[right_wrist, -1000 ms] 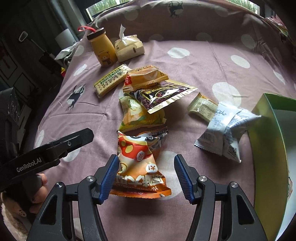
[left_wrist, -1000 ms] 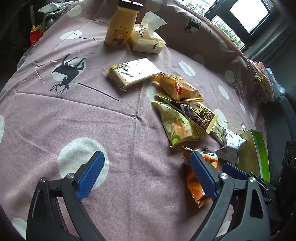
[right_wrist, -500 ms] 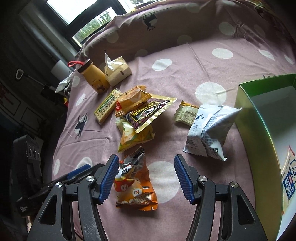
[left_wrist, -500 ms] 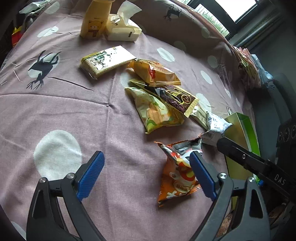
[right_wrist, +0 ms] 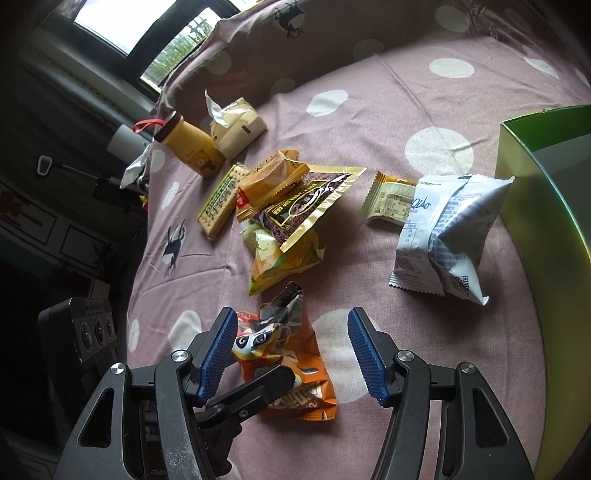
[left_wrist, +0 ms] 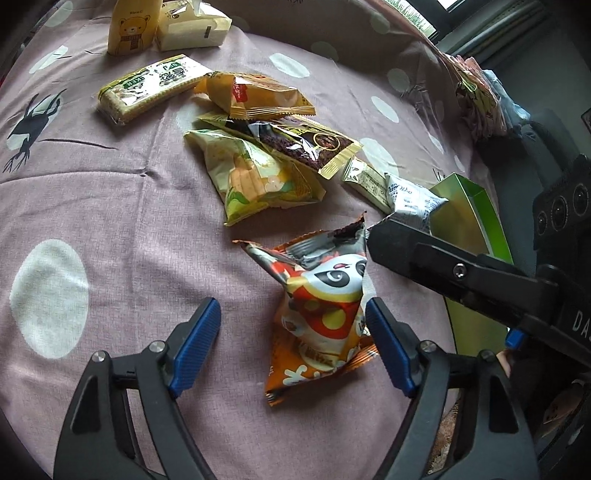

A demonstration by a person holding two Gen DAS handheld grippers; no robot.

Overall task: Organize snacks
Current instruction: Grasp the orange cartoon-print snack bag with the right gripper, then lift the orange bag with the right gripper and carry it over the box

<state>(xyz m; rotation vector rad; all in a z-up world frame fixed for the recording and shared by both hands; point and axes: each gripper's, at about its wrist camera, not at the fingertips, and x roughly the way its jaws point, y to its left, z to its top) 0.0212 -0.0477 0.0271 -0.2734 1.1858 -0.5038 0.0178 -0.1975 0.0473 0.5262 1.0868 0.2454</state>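
My left gripper [left_wrist: 291,347], jaws just narrowing but not gripping, straddles the orange panda snack bag [left_wrist: 321,317]; my right gripper [right_wrist: 291,354] hangs spread, bag at its left finger.

Surface is a mauve cloth [left_wrist: 122,206] with white dots and black deer prints. Sitting on it: a yellow bear bottle [left_wrist: 131,27] next to a tissue pack [left_wrist: 192,31], a cracker sleeve [left_wrist: 147,86], a heap of snack bags [left_wrist: 266,147], an orange panda bag [left_wrist: 321,314], a white packet [right_wrist: 447,236] and a green box [right_wrist: 543,147].
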